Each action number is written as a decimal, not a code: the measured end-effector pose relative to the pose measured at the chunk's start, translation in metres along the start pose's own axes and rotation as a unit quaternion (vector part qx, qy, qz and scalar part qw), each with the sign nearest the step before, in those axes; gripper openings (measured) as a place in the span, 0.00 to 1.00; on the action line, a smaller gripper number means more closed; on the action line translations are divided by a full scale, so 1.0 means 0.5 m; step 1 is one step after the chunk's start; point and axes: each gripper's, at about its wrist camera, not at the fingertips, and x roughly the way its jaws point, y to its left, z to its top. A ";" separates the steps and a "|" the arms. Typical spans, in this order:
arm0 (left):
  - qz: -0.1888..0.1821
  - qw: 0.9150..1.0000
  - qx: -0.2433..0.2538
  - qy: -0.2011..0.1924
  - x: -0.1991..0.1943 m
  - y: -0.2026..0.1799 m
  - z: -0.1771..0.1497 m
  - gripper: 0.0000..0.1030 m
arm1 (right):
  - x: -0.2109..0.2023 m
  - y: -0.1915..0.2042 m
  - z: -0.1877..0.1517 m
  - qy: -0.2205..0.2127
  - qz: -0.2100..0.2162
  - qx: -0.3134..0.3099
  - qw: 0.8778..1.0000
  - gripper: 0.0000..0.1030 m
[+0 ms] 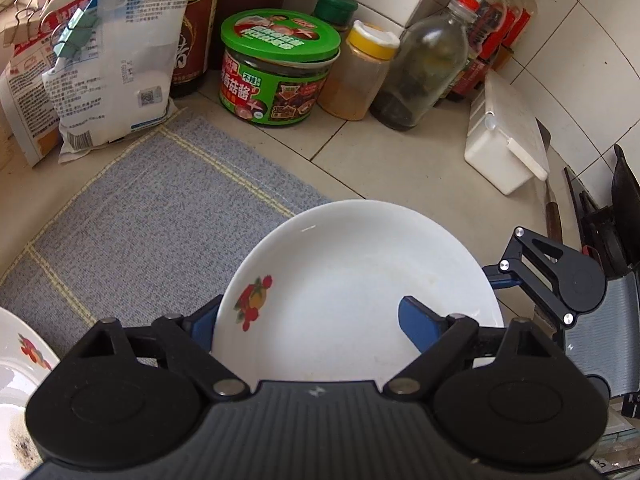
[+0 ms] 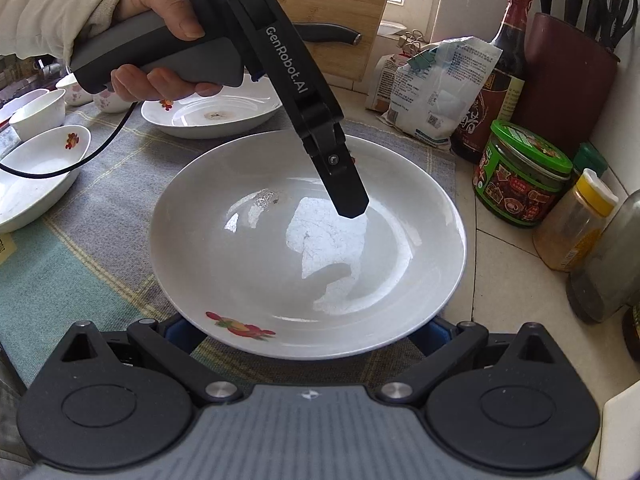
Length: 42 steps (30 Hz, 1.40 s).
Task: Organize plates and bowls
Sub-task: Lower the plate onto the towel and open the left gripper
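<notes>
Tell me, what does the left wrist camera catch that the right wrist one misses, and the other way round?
Only the left view shows the white lidded box and the right gripper from outside. Only the right view shows the hand holding the left gripper, the bowls, the knife block and a second plate behind. Both show the big plate on the cloth, the green jar, the yellow-capped shaker and the clipped bags.

Plate [image 2: 308, 248] glossy white ceramic; mat [image 1: 152, 208] rough woven cloth; jar [image 1: 276, 80] glass, green plastic lid.
</notes>
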 end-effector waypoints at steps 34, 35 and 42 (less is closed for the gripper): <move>0.036 0.998 0.017 -0.041 -0.015 -0.014 0.005 0.91 | -0.012 -0.011 -0.020 0.016 -0.025 0.018 0.999 1.00; 0.039 0.998 0.019 -0.045 -0.026 -0.018 0.001 0.91 | -0.017 -0.009 -0.020 0.015 -0.027 0.019 0.999 1.00; 0.077 0.992 0.035 -0.096 -0.105 -0.078 -0.039 0.94 | -0.067 0.009 -0.022 0.000 -0.045 0.033 0.998 1.00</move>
